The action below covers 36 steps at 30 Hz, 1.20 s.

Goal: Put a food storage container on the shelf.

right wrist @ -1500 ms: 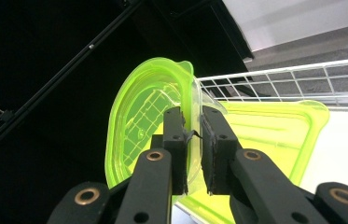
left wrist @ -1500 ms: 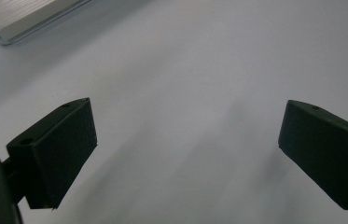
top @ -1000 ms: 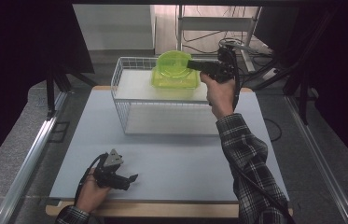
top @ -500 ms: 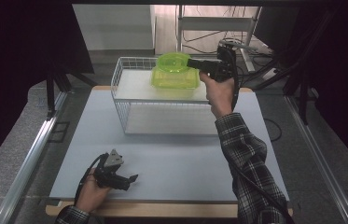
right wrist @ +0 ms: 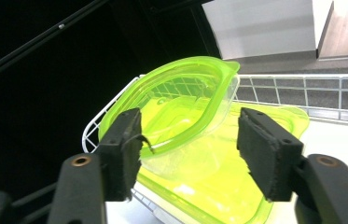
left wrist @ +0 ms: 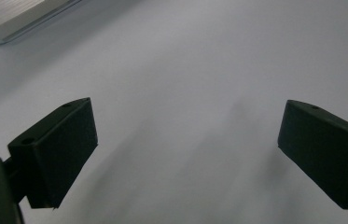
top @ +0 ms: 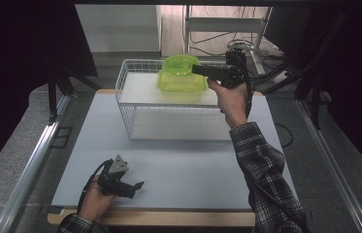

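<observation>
Right gripper let go of a green bowl over the wire basket

The right gripper was held level above the far side of the basket, and its jaws had just been opening; in the right gripper view the bowl stood tilted between the two pads, its rim close to the left pad but not pressed by both. The bowl leaned on a green container inside the basket, at its far side. The left gripper rested on the table near the front edge, well apart from the basket, its jaws wide apart with nothing between them.
</observation>
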Each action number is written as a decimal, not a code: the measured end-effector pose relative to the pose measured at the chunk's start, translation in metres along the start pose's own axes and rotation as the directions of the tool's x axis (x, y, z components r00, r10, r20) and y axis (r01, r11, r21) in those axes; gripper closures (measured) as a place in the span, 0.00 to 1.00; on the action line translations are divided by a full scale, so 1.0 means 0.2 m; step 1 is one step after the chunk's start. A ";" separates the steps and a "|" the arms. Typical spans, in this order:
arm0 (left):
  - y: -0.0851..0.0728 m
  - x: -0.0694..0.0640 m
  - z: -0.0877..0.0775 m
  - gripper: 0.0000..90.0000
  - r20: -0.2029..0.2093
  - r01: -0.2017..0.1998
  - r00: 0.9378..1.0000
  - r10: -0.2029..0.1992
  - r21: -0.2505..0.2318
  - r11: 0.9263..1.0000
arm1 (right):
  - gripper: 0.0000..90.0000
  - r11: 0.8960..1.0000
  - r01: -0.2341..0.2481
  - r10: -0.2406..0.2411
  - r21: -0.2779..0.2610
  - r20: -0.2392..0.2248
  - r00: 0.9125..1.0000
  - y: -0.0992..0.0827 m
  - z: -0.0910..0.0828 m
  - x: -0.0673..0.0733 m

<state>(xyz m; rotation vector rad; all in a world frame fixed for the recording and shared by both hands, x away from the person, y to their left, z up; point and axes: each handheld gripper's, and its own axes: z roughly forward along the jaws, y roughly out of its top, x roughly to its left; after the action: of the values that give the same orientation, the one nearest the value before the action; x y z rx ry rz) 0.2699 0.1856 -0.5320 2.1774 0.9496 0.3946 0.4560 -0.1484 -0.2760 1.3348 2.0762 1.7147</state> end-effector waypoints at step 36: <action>0.00 -0.01 0.00 0.05 0.006 -0.003 1.000 0.003 0.003 1.000 | 0.13 0.962 0.261 -0.260 0.077 -0.021 0.965 -0.27 -0.06 0.07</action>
<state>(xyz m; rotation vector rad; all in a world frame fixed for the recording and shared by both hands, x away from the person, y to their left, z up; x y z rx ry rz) 0.2697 0.1842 -0.5326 2.1817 0.9447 0.3874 0.4113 -0.1449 -0.3111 1.0158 2.2303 1.5476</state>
